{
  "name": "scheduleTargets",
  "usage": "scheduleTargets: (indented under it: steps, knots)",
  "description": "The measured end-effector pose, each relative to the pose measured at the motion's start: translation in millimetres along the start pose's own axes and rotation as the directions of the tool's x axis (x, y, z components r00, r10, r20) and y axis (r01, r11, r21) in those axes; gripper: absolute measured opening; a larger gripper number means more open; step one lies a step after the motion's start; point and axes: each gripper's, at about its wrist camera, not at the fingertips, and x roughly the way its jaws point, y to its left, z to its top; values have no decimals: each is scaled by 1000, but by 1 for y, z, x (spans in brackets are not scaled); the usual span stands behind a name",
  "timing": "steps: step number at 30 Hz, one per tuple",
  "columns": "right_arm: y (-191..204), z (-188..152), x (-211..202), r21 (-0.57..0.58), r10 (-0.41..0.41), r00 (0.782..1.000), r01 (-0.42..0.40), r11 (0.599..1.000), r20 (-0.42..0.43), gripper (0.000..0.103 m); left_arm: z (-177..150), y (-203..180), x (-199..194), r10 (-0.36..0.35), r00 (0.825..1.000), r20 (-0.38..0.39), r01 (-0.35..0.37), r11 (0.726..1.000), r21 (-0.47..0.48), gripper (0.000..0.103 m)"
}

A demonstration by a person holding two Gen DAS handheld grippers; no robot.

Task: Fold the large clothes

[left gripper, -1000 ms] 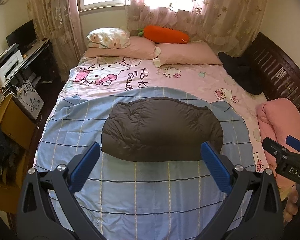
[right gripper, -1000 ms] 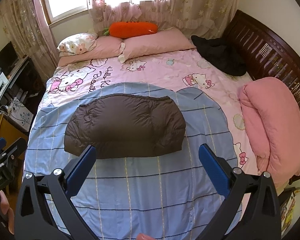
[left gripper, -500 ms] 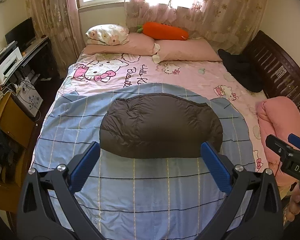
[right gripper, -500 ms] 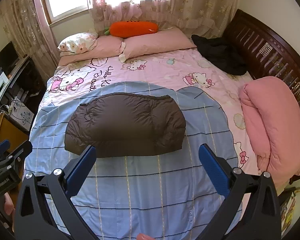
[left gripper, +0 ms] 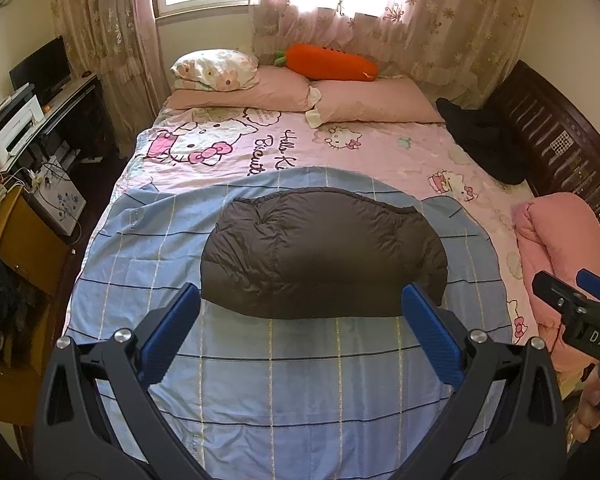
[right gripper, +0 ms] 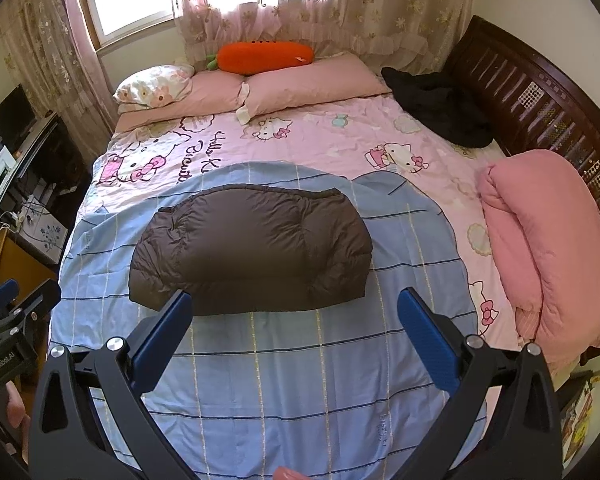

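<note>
Folding stage: judged from the compact, rounded bundle, the brown down jacket (left gripper: 324, 252) looks already folded; both tools hang above the near end of the bed, touching nothing.
Left gripper (left gripper: 300, 320): its blue fingers (left gripper: 172, 332) are spread wide with nothing between them, aimed along the bed toward the jacket's near edge.
Jacket position: it lies in the middle of the blue checked sheet (left gripper: 300, 380), which covers the near half of the pink cartoon bedspread (left gripper: 380, 152), well apart from both tools.
Jacket axis: the long side runs across the bed, left to right; the straight, smooth fold faces the cameras, and the puckered seamed edge faces the pillows (left gripper: 284, 92).
Jacket orientation: collar and hem cannot be told apart in this bundle.
Right gripper (right gripper: 296, 316): likewise spread and empty, seen from the left view at the bed's right edge beside the rolled pink quilt (right gripper: 548, 248).
Next move, as a judgement: either a last tidy press or a lift from both short ends, so the tongs would need to drop to the left and right ends and pinch through all the puffy layers together.
Risk: slippery, springy filling may puff open if only the top layer is caught.
Other clothes: a black garment (right gripper: 440, 108) lies heaped by the headboard, possibly next.
</note>
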Motion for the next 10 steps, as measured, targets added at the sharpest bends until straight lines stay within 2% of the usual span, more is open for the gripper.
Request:
scheduleTargets:
  steps: [7,10]
  knots:
    - [1,-1,1,2,-3,1000,3,1000,-3,102,3,3,6,-46,998,-32,45,999,-30,101]
    - [1,-2,3,4,-1,1000,1,1000,-10,102,4,4,7,-21,999,-35,20,999,-36,101]
